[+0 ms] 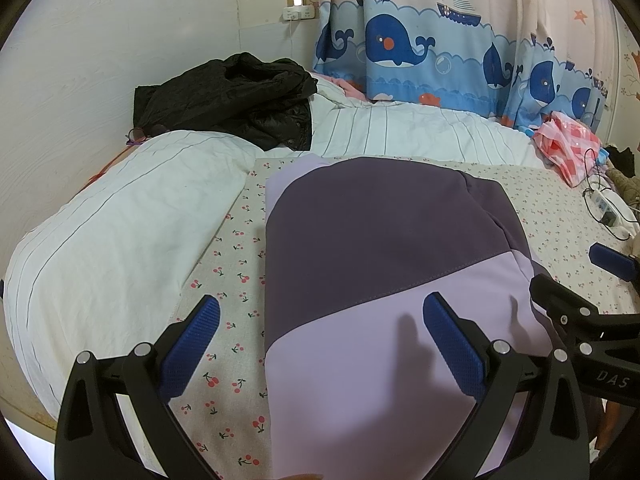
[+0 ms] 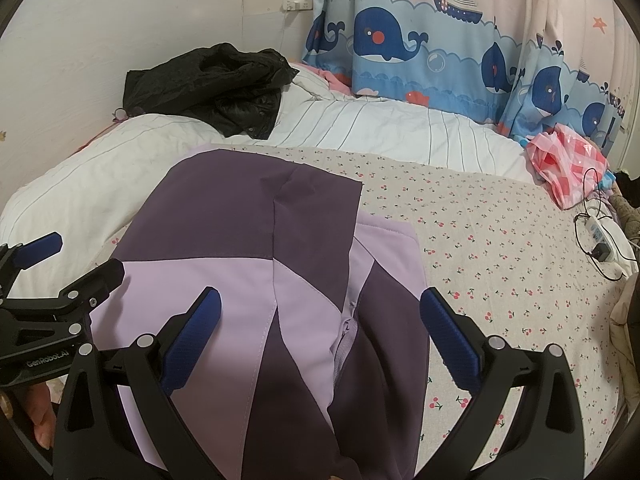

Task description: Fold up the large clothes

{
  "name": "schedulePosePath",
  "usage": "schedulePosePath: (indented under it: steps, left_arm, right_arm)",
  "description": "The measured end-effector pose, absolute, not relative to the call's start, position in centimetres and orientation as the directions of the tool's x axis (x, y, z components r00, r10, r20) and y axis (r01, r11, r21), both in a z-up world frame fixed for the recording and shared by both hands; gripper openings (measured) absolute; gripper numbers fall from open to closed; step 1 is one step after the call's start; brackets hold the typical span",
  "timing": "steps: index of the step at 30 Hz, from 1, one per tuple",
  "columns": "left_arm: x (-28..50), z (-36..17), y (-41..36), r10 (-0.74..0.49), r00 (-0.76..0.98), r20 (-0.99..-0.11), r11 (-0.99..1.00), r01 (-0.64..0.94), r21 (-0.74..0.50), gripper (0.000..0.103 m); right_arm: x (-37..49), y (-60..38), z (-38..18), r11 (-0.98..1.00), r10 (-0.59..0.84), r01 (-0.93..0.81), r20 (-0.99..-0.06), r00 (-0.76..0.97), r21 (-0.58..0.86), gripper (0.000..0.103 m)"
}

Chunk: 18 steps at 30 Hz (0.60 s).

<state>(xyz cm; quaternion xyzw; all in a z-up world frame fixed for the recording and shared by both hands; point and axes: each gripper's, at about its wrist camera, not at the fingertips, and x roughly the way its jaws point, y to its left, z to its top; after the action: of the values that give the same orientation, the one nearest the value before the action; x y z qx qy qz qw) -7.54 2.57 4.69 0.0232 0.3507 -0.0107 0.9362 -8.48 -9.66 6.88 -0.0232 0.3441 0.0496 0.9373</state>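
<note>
A two-tone purple jacket (image 1: 384, 280) lies folded on the bed's cherry-print sheet (image 1: 224, 320), dark purple on its far part and pale lilac on the near part. In the right wrist view the same jacket (image 2: 256, 264) shows a sleeve folded over its right side, with a zip running down near the middle.

The left tool (image 1: 320, 344) hangs above the jacket's near left edge with its blue pads spread wide, nothing between them; one pad is over the sheet, the other over the lilac cloth. The right tool (image 2: 320, 340) is likewise wide open and empty above the near right part of the jacket, its right pad over the sheet just beside the jacket's edge. Each tool shows at the side of the other's view.

To the far left a white striped duvet (image 1: 120, 220) is bunched along the headboard, with a black coat (image 1: 232, 96) heaped on it. A whale-print curtain (image 1: 420, 48) hangs at the far side. At the far right lie a pink checked bag (image 2: 568, 164) and a white power strip (image 2: 600, 240) with its cable
</note>
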Motion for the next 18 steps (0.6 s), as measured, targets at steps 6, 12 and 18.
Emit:
schedulePosePath:
  steps: [6,12,18]
  left_arm:
    - [-7.47,4.62,2.64,-0.004,0.753,-0.658,0.999,0.038,0.036,0.097]
    - [-7.49,4.62,2.60,-0.004,0.753,-0.658,0.999,0.037,0.036,0.097]
    - [-7.49,4.62,2.59,-0.003,0.754,-0.657,0.999,0.037,0.039,0.097]
  right_arm:
    - [-8.50,-9.65,6.87,0.994,0.077,-0.109,-0.647,0.759,-0.009,0.096]
    - [-8.42,-9.67,6.86,0.994,0.078,-0.109,-0.647,0.758,-0.009,0.096]
    - [-8.46,-9.64,6.85,0.994,0.077,-0.109,-0.647,0.759,-0.009,0.096]
